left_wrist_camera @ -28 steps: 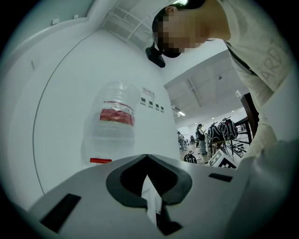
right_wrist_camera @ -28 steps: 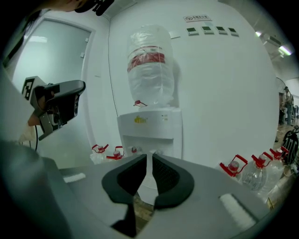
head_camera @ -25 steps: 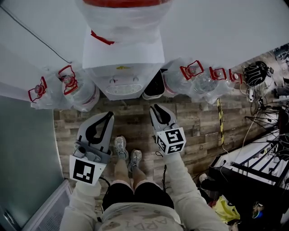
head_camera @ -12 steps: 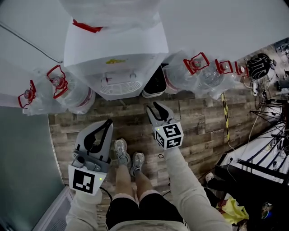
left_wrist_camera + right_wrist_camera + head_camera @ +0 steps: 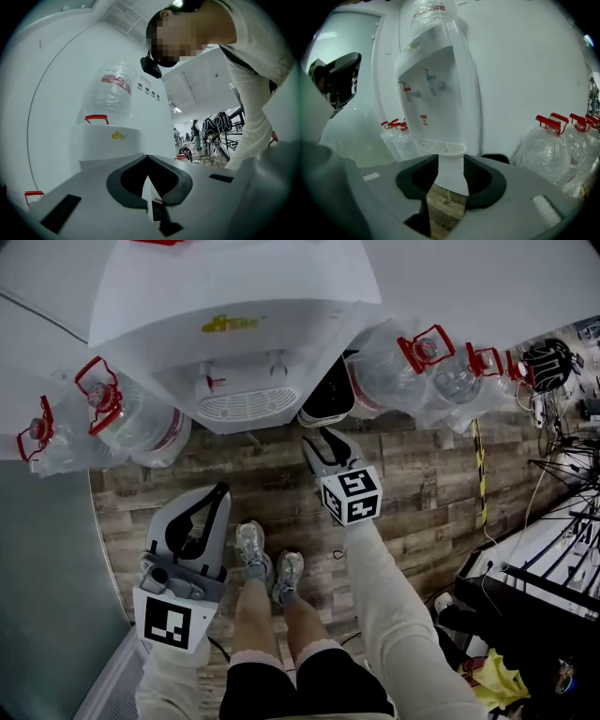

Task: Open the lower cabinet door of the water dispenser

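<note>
The white water dispenser [image 5: 234,334] stands against the wall, its drip tray [image 5: 246,407] jutting out in front. From the head view its lower cabinet door is hidden under that tray. In the right gripper view the door's white front [image 5: 452,176] shows below the drip tray [image 5: 440,146]. My right gripper [image 5: 323,439] points at it from a short way off, apart from it. Its jaws [image 5: 451,158] are opening with nothing between them. My left gripper [image 5: 220,491] hangs lower left beside the person's legs, its tips meeting [image 5: 147,157] on nothing.
Clear water bottles with red handles lie on the floor left [image 5: 131,423] and right [image 5: 403,376] of the dispenser. A black bin [image 5: 328,404] sits at its right side. The person's shoes [image 5: 267,559] stand on the wooden floor. Stands and cables [image 5: 553,549] crowd the right.
The head and both grippers have sunk, so the dispenser looms larger. The right gripper has closed in on the dispenser's base and its jaws have spread.
</note>
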`<action>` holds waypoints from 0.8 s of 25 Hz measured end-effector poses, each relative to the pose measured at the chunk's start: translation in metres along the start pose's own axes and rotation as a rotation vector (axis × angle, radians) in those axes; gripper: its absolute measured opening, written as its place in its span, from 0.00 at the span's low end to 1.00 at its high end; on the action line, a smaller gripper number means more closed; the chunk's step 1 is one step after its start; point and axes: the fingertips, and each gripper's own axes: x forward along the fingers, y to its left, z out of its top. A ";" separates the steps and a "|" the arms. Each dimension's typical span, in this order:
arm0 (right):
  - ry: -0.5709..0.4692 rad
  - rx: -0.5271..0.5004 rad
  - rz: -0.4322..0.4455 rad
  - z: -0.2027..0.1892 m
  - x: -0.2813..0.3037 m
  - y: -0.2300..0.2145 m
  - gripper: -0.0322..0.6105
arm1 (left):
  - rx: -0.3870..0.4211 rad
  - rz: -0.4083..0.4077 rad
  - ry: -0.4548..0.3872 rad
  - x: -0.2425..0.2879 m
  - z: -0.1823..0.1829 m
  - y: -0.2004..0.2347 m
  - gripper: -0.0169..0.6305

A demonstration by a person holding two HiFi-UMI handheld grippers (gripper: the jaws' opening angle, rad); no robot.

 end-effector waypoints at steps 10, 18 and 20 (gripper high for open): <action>0.079 0.000 -0.018 -0.063 0.058 -0.037 0.37 | 0.016 -0.027 -0.007 0.017 -0.058 0.004 0.03; 0.124 -0.006 0.008 -0.091 0.104 -0.045 0.46 | 0.042 -0.019 -0.016 0.022 -0.085 0.020 0.03; 0.130 -0.008 0.007 -0.095 0.114 -0.050 0.48 | 0.048 -0.020 -0.018 0.023 -0.091 0.023 0.03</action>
